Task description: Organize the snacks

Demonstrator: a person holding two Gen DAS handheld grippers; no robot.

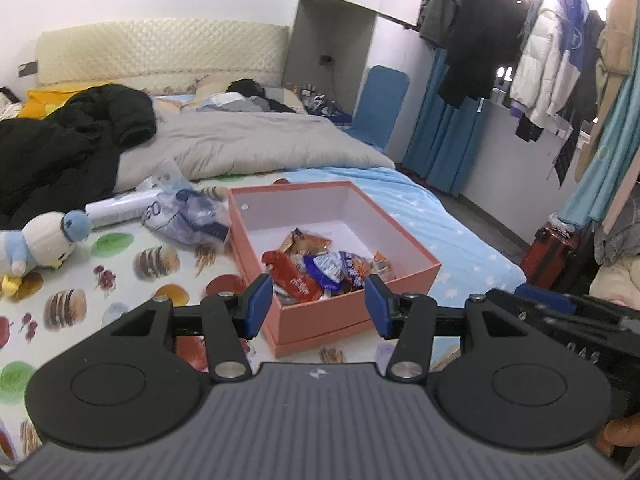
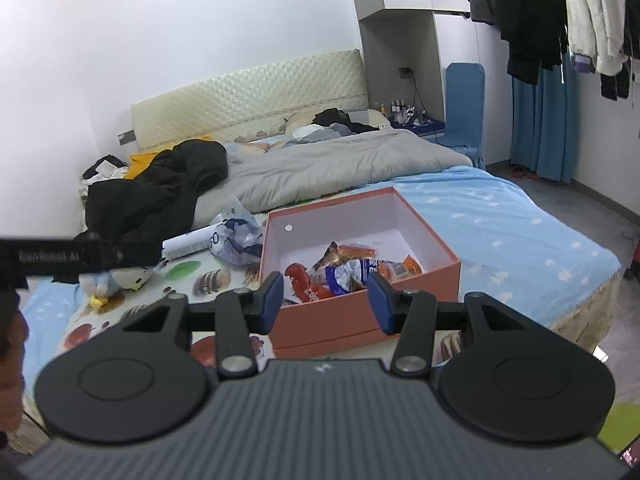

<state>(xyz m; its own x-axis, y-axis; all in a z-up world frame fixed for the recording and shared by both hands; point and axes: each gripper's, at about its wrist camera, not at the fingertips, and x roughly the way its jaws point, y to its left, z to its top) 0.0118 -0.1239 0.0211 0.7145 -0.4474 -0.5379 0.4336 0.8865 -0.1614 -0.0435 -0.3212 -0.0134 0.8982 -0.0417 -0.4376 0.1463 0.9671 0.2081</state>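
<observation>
The bed point(image 1: 420, 200) fills most of what I see, with a grey duvet point(image 1: 248, 144) and a black coat point(image 1: 60, 152) heaped toward the quilted headboard point(image 2: 248, 92), a fruit-and-burger print sheet point(image 1: 80, 280) nearer me and blue starred bedding point(image 2: 520, 232) beside it. On that bed, just ahead of both my tools, sits the open coral box point(image 1: 400, 240), and the snacks point(image 1: 320, 268) lie piled in its near corner: a red packet point(image 2: 308, 284), blue-and-white wrappers, orange ones; the red packet carries script too small for me to read. My left gripper point(image 1: 316, 304) and right gripper point(image 2: 326, 298) both hang released over the box's near edge, fingers point(image 1: 258, 304) apart with nothing between them. Left of the box lie a crumpled clear bag point(image 1: 188, 216) printed with what looks like "60", a white roll point(image 1: 116, 208) and a plush toy point(image 1: 40, 244). Only the left view takes in the full rack of hanging coats point(image 1: 540, 48) and a red suitcase point(image 1: 552, 252); only the right view shows the bottles on the bedside shelf point(image 2: 404, 112). There a black strap point(image 2: 72, 258) of my other tool crosses the plush, its lettering blurred, something like "GenRobot AI". In the left view the right tool's markings are cut off and illegible.
</observation>
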